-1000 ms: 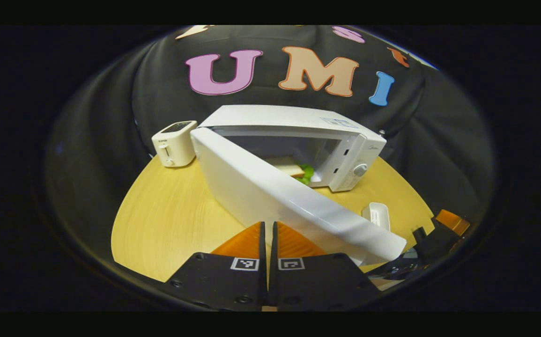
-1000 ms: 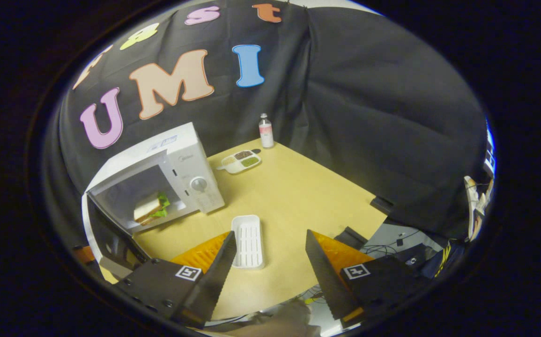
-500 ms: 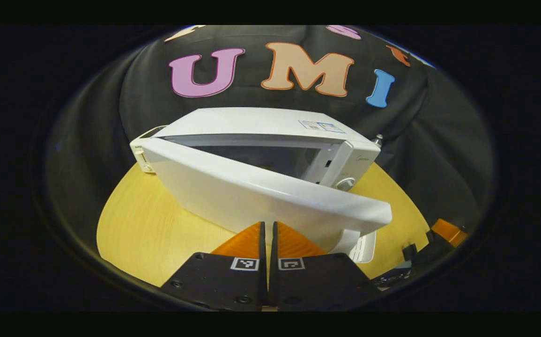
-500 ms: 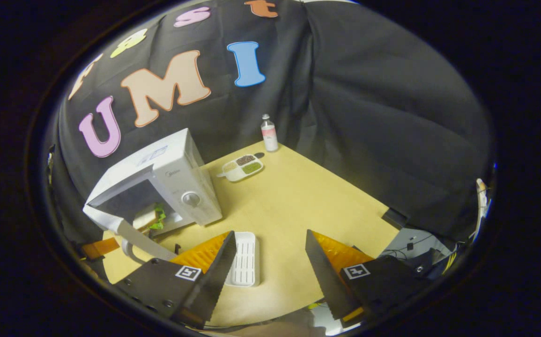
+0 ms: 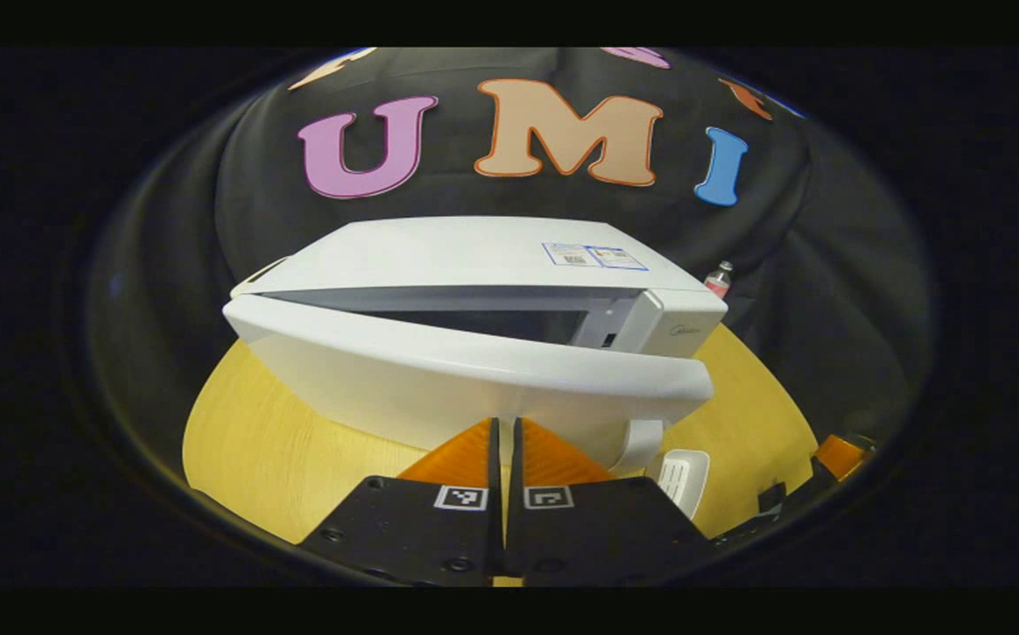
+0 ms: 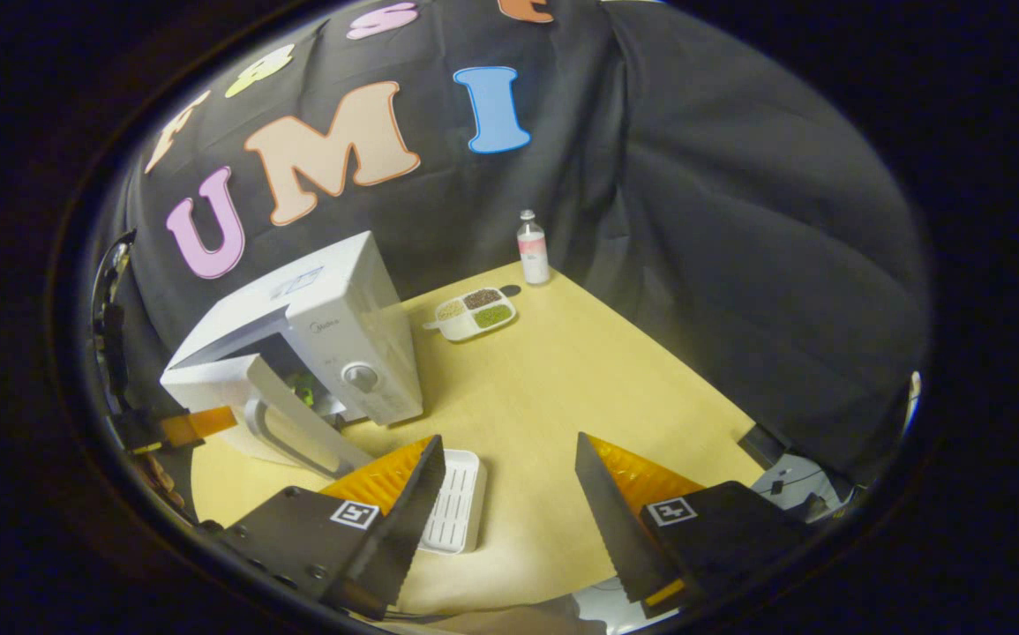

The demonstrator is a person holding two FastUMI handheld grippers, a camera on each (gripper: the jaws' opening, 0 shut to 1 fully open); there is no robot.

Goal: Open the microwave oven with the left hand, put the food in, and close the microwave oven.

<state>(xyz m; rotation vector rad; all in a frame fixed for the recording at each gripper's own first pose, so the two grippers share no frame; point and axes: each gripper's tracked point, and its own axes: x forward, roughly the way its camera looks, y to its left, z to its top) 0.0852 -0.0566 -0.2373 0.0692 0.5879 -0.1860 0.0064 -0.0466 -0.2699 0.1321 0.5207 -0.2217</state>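
Your left gripper [image 5: 504, 432], fingers together, seems to touch the nearly closed microwave [image 5: 474, 265] door [image 5: 465, 375]; food [image 6: 303, 384] sits inside. Your right gripper [image 6: 509, 467] hovers with fingers apart.

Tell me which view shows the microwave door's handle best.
The right gripper view: the handle shows as a full white loop on the door, which stands ajar. In the left gripper view only the handle's lower end peeks from under the door's edge, behind the left gripper.
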